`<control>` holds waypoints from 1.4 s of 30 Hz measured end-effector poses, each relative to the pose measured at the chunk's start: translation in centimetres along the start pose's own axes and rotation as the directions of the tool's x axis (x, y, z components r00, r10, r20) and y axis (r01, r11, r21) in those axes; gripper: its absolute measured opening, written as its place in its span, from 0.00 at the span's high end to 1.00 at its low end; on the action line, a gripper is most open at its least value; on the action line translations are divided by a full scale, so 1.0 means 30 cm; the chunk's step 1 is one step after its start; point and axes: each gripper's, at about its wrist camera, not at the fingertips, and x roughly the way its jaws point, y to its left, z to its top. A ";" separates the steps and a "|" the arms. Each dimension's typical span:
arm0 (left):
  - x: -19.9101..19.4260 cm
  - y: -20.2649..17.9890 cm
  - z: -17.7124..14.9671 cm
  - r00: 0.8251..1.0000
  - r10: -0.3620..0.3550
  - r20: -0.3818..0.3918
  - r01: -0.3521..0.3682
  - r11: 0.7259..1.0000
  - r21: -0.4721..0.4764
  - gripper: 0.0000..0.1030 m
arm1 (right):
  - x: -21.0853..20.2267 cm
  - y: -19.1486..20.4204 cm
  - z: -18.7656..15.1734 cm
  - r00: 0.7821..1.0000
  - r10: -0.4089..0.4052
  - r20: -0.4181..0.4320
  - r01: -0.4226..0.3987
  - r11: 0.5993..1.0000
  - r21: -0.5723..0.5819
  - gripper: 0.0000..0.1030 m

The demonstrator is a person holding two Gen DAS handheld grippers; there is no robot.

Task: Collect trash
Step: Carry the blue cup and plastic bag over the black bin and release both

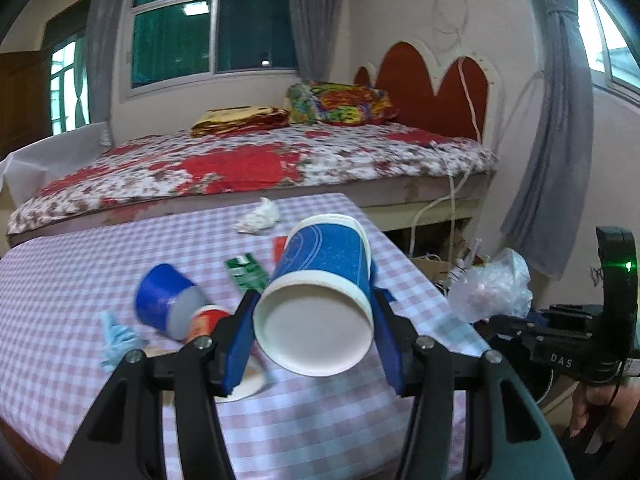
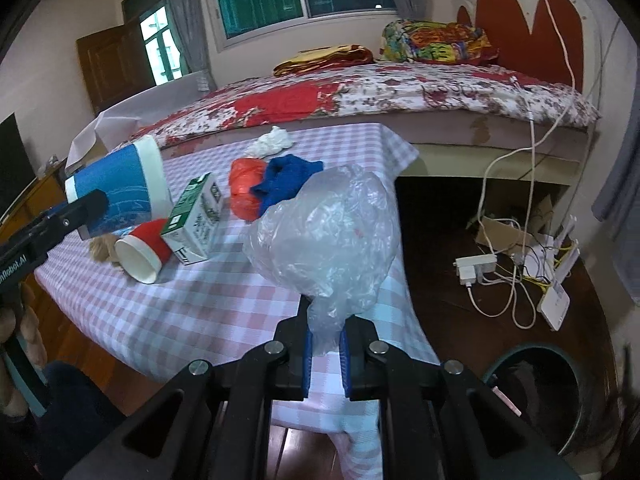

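Observation:
My left gripper [image 1: 314, 320] is shut on a large blue paper cup [image 1: 320, 280], held sideways above the checked table [image 1: 80, 248], its base toward the camera. The cup also shows in the right wrist view [image 2: 116, 184]. My right gripper [image 2: 324, 344] is shut on a crumpled clear plastic bag [image 2: 324, 236] above the table's right edge; the bag shows in the left wrist view [image 1: 492, 286]. On the table lie a second blue cup [image 1: 164, 300], a red-and-white cup [image 2: 144, 252], a green-and-white carton [image 2: 196, 220], an orange bag [image 2: 246, 188], a blue cloth [image 2: 286, 180] and white crumpled paper [image 2: 272, 142].
A dark round bin [image 2: 536, 392] stands on the floor at the lower right. A bed [image 2: 360, 92] with a floral cover runs behind the table. Cables, a power strip [image 2: 476, 268] and a white router [image 2: 554, 306] lie on the floor under the bed's edge.

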 end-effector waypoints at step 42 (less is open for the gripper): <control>0.171 -0.778 -0.153 0.892 -0.378 -0.249 0.432 0.874 0.223 0.46 | -0.325 -0.674 -0.363 0.947 -0.307 -0.097 0.322 0.905 0.277 0.89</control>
